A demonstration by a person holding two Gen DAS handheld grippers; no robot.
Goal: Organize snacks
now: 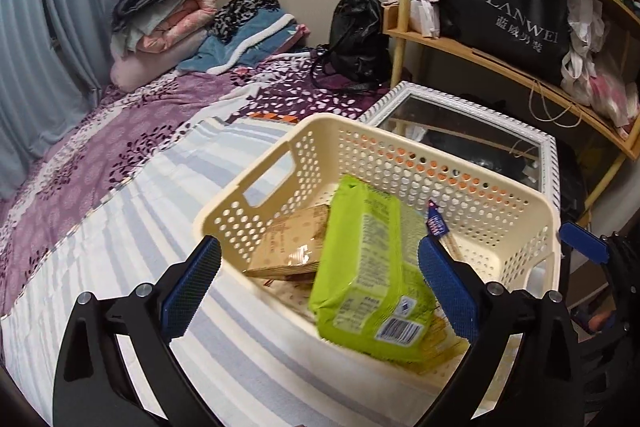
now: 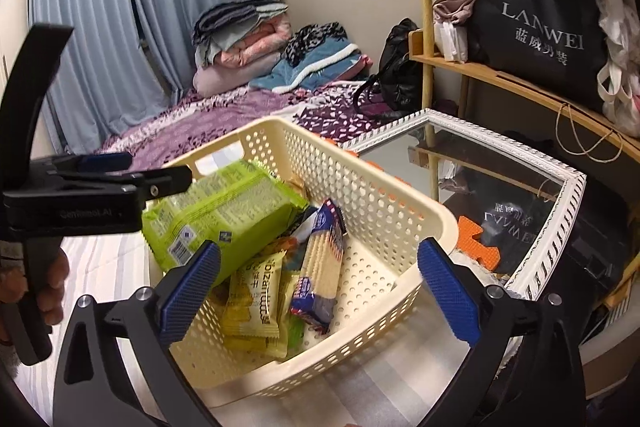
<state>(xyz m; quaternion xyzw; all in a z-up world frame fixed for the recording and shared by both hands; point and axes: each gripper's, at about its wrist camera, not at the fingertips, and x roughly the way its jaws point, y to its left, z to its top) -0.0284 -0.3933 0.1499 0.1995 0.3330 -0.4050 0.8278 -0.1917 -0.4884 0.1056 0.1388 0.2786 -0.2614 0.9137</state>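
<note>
While both pairs of jaws stand spread wide with nothing clamped between them, a cream perforated basket point(image 1: 400, 163) sits on a bed covered with a blue-and-white striped sheet point(image 1: 132, 227). The left gripper point(image 1: 320, 287) hovers over the near edge of the basket, and a lime-green snack pack point(image 1: 368, 267) lies tilted inside, between the blue pads but apart from both. A tan packet point(image 1: 292, 243) lies partly beneath the green pack.

From the right wrist view, the right gripper point(image 2: 320, 287) is also released above the basket, pointing down into it. Below it lie a cracker pack with a blue wrapper point(image 2: 322, 259) and yellow snack packets point(image 2: 252, 303), stacked against the lower side of the green pack. The left gripper appears at the left of this view as a black tool held in a person's hand point(image 2: 48, 291), its tip just above the green pack.

Beside the basket, on the side away from the left gripper, rests a white-framed mirror point(image 2: 560, 223), reflecting a black bag. Farther along the bed spreads a purple patterned cover point(image 1: 120, 131), with folded blankets point(image 1: 168, 15) near blue curtains point(image 1: 60, 7). A black backpack point(image 1: 356, 35) leans by a wooden shelf point(image 1: 480, 51), which carries a black shopping bag point(image 1: 512, 11).
</note>
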